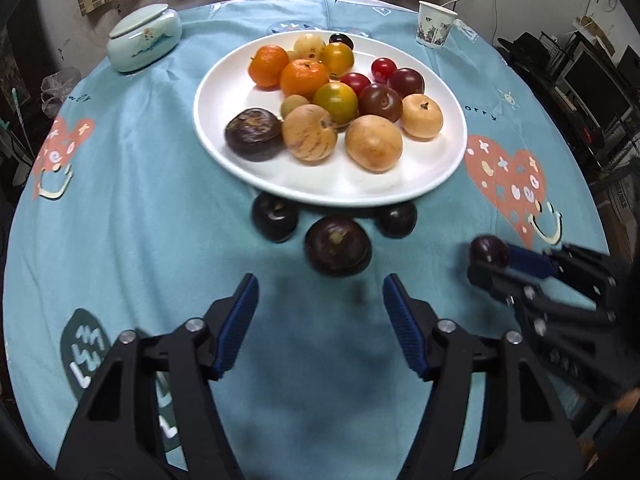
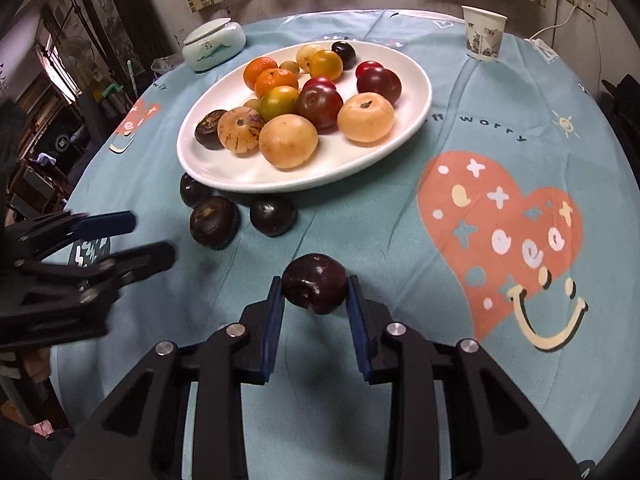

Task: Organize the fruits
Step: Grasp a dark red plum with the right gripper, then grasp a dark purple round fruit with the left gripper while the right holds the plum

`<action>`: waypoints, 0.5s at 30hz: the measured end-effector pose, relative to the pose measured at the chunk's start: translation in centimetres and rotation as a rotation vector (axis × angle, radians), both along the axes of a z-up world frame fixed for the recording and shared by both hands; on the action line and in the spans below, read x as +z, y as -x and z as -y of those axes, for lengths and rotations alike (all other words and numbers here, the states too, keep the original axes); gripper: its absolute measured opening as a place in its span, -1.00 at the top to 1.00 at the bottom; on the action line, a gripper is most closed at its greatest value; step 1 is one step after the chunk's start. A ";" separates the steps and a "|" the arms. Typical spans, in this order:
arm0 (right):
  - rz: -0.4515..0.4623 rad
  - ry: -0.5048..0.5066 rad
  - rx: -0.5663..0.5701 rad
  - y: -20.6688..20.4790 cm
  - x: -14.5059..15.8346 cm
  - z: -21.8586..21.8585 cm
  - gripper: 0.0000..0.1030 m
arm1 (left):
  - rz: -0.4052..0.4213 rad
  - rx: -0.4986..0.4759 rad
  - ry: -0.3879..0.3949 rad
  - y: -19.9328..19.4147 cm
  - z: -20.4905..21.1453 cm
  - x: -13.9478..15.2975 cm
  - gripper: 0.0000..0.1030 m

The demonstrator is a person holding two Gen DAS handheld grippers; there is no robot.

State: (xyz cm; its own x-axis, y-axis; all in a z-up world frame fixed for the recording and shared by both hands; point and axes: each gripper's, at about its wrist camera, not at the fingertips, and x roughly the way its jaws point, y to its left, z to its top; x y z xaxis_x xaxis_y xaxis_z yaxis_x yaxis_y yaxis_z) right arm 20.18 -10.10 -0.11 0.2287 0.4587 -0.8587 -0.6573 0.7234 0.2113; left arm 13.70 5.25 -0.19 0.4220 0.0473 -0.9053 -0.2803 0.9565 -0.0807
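The right gripper (image 2: pixel 316 290) is clamped on a dark plum (image 2: pixel 315 283), its blue pads pressing both sides of the fruit, close to the near edge of the round table (image 2: pixel 360 220) with its light blue printed cloth. The left gripper (image 1: pixel 318 286) stands with its jaws apart and nothing between them, over bare cloth near the near edge, to the left of the right one.

Just beyond the left gripper's fingertips lies a large dark purple fruit (image 1: pixel 338 245) on the cloth. Behind it, two smaller dark plums sit against the near rim of the plate: the left plum (image 1: pixel 275 218) and the right plum (image 1: pixel 396 219).

The white plate (image 1: pixel 320 184) fills the middle of the table. It holds a dark purple fruit (image 1: pixel 253 134) at its left, three tan fruits (image 1: pixel 374 143) along the front, green-orange tomatoes (image 1: pixel 335 100), red plums (image 1: pixel 380 102), two oranges (image 1: pixel 304 77) and small pieces farther back.

Near the far left edge stands a pale lidded jar (image 1: pixel 144 38); near the far right edge, a paper cup (image 1: pixel 436 24).
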 end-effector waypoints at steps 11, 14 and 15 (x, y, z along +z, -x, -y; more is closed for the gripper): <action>-0.025 -0.019 0.033 0.1 -0.1 1.2 0.40 | -0.064 0.057 0.018 -3.4 -0.1 -2.5 0.15; -0.022 -0.027 0.033 0.4 0.2 1.4 0.40 | -0.059 0.039 0.014 -2.7 0.2 -2.0 0.15; -0.020 -0.032 0.033 0.6 0.5 1.5 0.39 | -0.052 0.033 0.015 -2.4 0.3 -1.6 0.15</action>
